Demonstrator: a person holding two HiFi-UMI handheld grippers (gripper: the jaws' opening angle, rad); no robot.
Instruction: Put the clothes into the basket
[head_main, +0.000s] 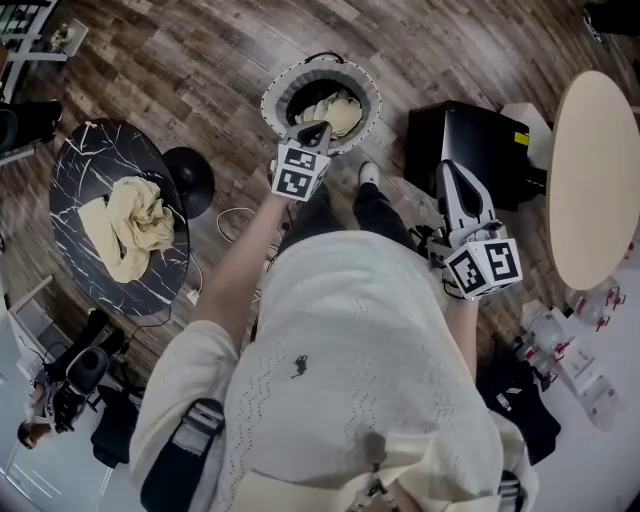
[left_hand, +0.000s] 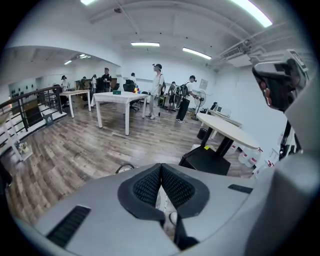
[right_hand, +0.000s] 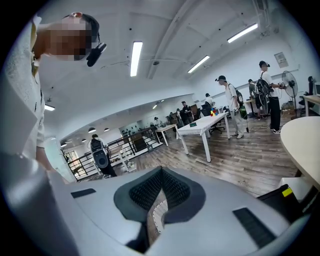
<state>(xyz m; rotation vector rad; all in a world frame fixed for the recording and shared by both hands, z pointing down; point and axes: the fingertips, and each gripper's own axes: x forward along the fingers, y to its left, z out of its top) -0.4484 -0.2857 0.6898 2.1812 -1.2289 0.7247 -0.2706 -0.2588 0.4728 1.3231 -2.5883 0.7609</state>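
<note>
- The left claw (head_main: 312, 131), closed and empty, hangs over the basket (head_main: 283, 78); the right claw (head_main: 451, 172) is closed too.
- One garment (head_main: 135, 222) lies on the tabletop (head_main: 90, 160), well apart; a claw arriving closed could push it off the seemingly near edge.

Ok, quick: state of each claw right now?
Left claw: closed, holding nothing.
Right claw: closed, holding nothing.
</note>
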